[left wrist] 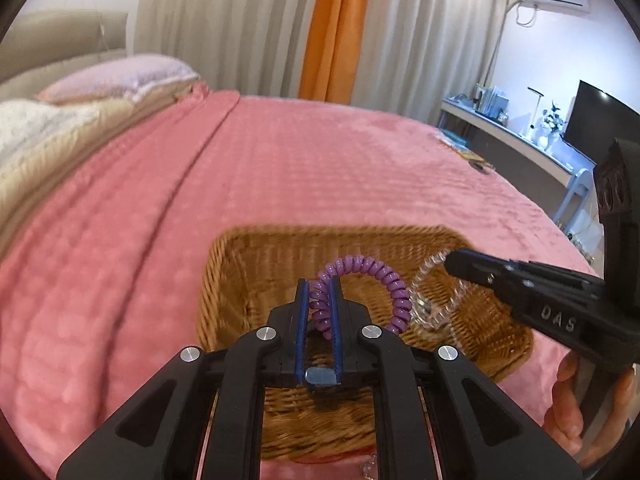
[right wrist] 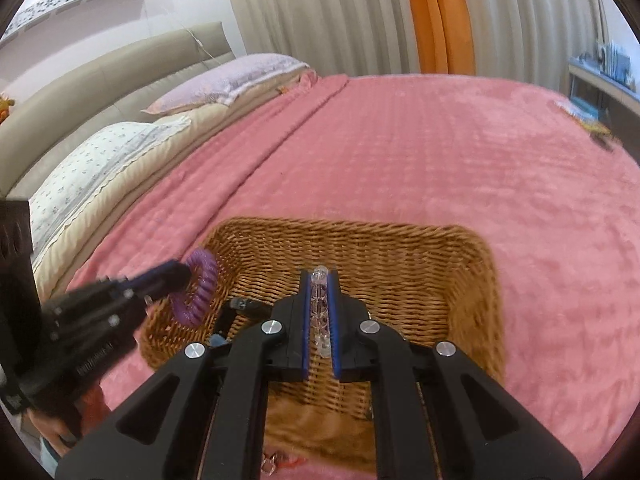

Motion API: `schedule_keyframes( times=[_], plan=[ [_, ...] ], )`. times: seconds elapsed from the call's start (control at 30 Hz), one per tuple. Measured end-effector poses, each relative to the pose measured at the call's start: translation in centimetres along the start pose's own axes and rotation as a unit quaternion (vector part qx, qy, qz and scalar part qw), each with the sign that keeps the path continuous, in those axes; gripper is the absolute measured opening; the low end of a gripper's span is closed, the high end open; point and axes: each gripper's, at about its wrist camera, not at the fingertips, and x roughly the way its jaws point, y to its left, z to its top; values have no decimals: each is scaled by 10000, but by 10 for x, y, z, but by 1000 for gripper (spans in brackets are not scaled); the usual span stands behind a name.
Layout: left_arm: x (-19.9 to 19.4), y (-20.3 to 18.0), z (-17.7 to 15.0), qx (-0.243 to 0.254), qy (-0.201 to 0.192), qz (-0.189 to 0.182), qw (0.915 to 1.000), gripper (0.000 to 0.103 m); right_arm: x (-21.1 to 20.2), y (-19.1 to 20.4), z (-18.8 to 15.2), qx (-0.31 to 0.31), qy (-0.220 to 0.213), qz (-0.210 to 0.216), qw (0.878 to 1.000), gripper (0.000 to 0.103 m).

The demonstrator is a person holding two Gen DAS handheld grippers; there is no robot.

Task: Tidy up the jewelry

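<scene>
Left wrist view shows the left claw (left wrist: 320, 292) clamped on the purple spiral coil bracelet (left wrist: 370, 276) and the right claw (right wrist: 320, 280) clamped on the clear glass bead bracelet (right wrist: 320, 308), both above the brown woven wicker basket (left wrist: 240, 256), so I would lower each one near the bottom before opening, so that nothing bounces out

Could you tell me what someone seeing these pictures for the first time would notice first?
Most striking is the purple coil bracelet, pinched in the left gripper above the wicker basket. Next to it, the right gripper is shut on a clear bead bracelet over the same basket. All of this sits on a wide pink bedspread that fills both views.
</scene>
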Motion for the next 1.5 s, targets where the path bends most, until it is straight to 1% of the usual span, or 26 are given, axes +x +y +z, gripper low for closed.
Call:
schedule_keyframes(
  times=[0.13, 0.3, 0.37, 0.43, 0.47, 0.53, 0.63, 0.77, 0.83, 1.0, 1.03, 1.2, 1.4, 1.5],
  plan=[
    [17, -1, -9, 80, 209, 100, 9997, 8, 13, -5, -5, 116, 103, -41, 9999, 6],
    [19, -1, -12, 79, 260, 64, 9996, 10, 16, -14, -9, 286, 202, -93, 9993, 7],
    [16, 0, -13, 44, 245, -38, 9997, 19, 13, -16, -10, 306, 207, -152, 9992, 7],
    [7, 0, -13, -4, 183, -79, 9998, 43, 5, -16, -12, 313, 174, -115, 9993, 13],
    [0, 0, -13, -18, 109, -127, 9999, 44, 0, -15, -14, 297, 144, -110, 9994, 14],
    [-15, -2, -13, -35, 15, -229, 9997, 46, -17, -10, -17, 244, 45, -105, 9996, 22],
    [-48, -4, -16, -96, -178, -415, 9989, 51, -41, -4, -23, 209, -68, -44, 9997, 22],
    [-99, -10, -28, -80, -466, -491, 9977, 52, -84, 12, -37, 107, -288, 43, 9995, 23],
    [-124, -14, -36, -68, -562, -522, 9970, 56, -102, 21, -45, 85, -364, 130, 9992, 31],
    [-165, -19, -60, -54, -638, -572, 9963, 57, -136, 41, -68, -14, -513, 177, 9985, 39],
    [-172, -20, -68, -66, -627, -591, 9963, 57, -140, 45, -72, -52, -530, 160, 9985, 39],
    [-181, -20, -100, -107, -431, -608, 9972, 57, -143, 60, -99, -125, -401, 120, 9990, 39],
    [-168, -20, -135, -106, -14, -673, 9977, 56, -114, 61, -125, -125, -48, -27, 9999, 39],
    [-150, -18, -157, -129, 296, -715, 9969, 55, -93, 59, -133, -145, 173, -76, 9997, 39]
  ],
)
